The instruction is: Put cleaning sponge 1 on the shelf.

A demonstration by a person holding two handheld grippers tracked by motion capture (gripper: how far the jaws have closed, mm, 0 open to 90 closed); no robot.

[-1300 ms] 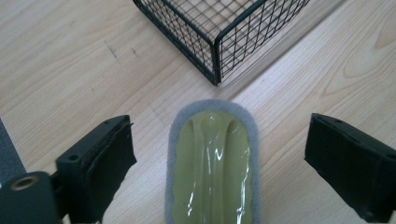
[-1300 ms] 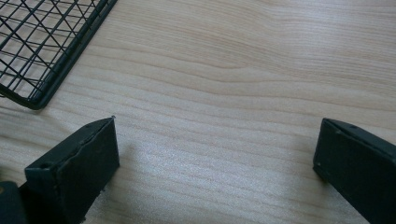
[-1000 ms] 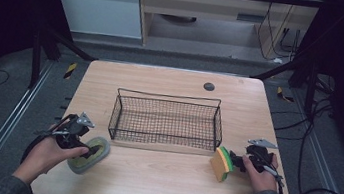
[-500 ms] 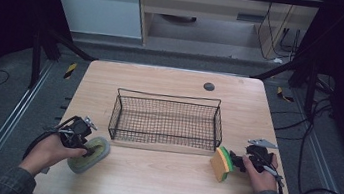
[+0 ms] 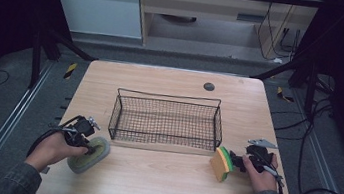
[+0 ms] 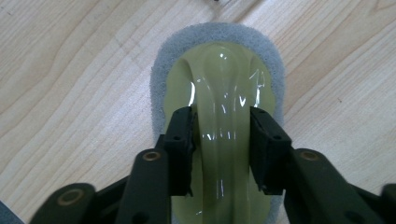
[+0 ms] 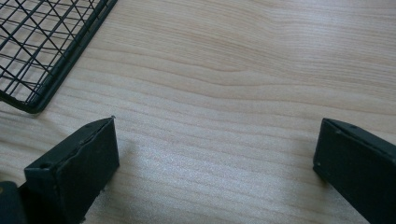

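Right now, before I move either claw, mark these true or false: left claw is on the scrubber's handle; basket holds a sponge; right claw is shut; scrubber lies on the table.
1. Left claw straddles the scrubber handle: true; its jaws have just been closing onto it.
2. Wire basket holds a sponge: false; the sponge is outside, by the right claw.
3. Right claw is shut: false; jaws wide open.
4. Scrubber lies on the table: true.

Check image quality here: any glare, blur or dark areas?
Left gripper view: sharp, with glare streaks on the scrubber's glossy handle. Right gripper view: evenly lit table, near jaws soft. High view: table bright, surroundings very dark, slightly soft.
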